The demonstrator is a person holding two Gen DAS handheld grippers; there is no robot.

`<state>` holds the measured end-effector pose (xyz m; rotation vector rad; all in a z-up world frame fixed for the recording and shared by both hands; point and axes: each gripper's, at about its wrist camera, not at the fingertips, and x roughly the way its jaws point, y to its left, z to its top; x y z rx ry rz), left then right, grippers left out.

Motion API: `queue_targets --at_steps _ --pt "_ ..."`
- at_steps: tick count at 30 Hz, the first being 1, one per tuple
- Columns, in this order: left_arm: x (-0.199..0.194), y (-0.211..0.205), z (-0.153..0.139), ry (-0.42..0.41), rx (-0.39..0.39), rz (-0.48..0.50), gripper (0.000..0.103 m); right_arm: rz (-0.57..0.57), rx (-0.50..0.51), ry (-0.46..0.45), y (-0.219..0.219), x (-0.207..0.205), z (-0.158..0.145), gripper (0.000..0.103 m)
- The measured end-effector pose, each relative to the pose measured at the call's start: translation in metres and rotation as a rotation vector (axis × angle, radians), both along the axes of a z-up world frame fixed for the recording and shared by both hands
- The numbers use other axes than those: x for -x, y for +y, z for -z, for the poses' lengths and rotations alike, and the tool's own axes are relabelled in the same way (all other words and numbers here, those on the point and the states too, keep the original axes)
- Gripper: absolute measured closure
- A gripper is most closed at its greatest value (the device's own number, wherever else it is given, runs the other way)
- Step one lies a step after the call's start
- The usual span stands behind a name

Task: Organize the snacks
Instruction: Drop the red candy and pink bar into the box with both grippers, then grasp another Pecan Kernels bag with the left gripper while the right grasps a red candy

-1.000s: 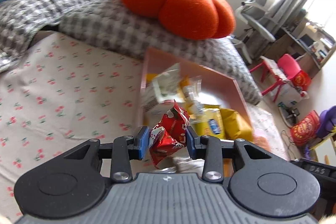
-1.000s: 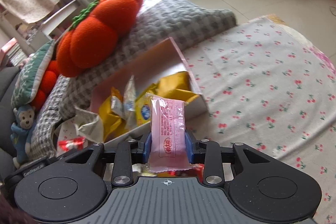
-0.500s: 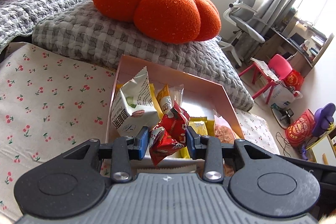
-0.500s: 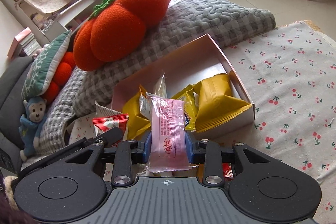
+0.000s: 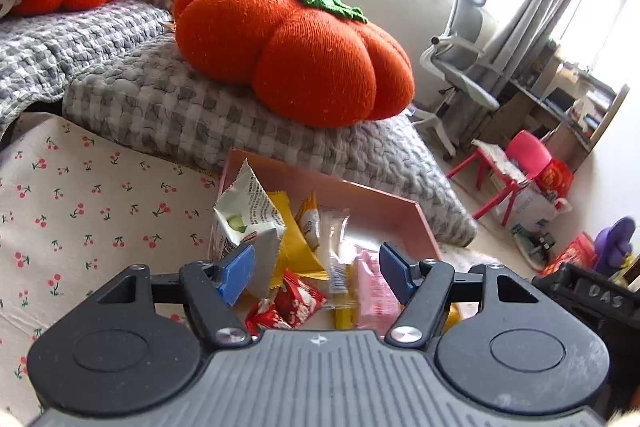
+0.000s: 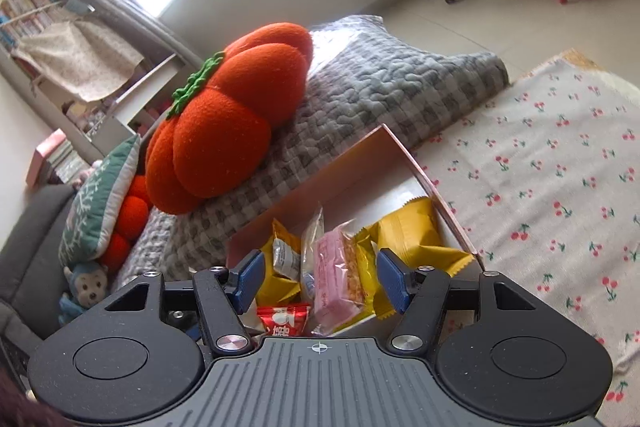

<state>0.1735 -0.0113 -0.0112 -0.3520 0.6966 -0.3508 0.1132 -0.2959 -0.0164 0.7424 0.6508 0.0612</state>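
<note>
A pink box (image 5: 372, 207) (image 6: 360, 163) on the cherry-print sheet holds several snack packets. My left gripper (image 5: 318, 273) is open over its near end; a red packet (image 5: 298, 301) lies loose below the jaws, beside a white packet (image 5: 246, 215) and yellow ones. My right gripper (image 6: 320, 279) is open above the same box; a pink packet (image 6: 336, 275) lies in the box between the jaws, untouched, next to a yellow bag (image 6: 408, 231) and the red packet (image 6: 284, 319).
An orange pumpkin cushion (image 5: 292, 47) (image 6: 224, 115) rests on a grey checked quilt (image 5: 160, 103) behind the box. The cherry-print sheet (image 6: 560, 179) spreads on both sides. A desk chair (image 5: 460, 67), a red stool and floor clutter stand beyond the bed edge.
Both grippers have opened over the box. The red packet dropped from the left one and the pink packet from the right one; both now lie in the box.
</note>
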Motion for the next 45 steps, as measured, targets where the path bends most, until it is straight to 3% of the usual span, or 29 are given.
queue_targets --at_steps 8,11,17,22,32,35,41,45 --pt "0.020 0.010 -0.016 0.019 -0.068 -0.036 0.031 0.055 -0.004 0.052 -0.020 0.019 -0.004 0.040" --pt "0.022 0.016 -0.010 0.091 -0.106 -0.053 0.030 0.069 0.049 0.102 -0.022 0.030 -0.008 0.037" --pt "0.026 0.017 0.008 0.246 -0.099 -0.031 0.031 0.066 0.181 0.156 -0.020 0.047 -0.011 0.030" --pt "0.041 0.013 0.008 0.242 -0.139 -0.003 0.028 0.038 0.210 0.220 -0.018 0.041 -0.001 0.029" --pt "0.044 0.001 0.018 0.236 -0.235 0.007 0.020 -0.018 0.309 0.244 -0.005 0.040 0.003 0.022" --pt "0.042 -0.001 0.023 0.240 -0.235 0.003 0.018 -0.064 0.332 0.265 0.002 0.037 0.011 0.020" --pt "0.038 -0.017 0.032 0.250 -0.215 0.050 0.013 -0.170 0.470 0.336 0.024 0.030 0.031 0.020" --pt "0.033 -0.028 0.039 0.268 -0.214 0.055 0.013 -0.216 0.563 0.316 0.031 0.032 0.034 0.020"
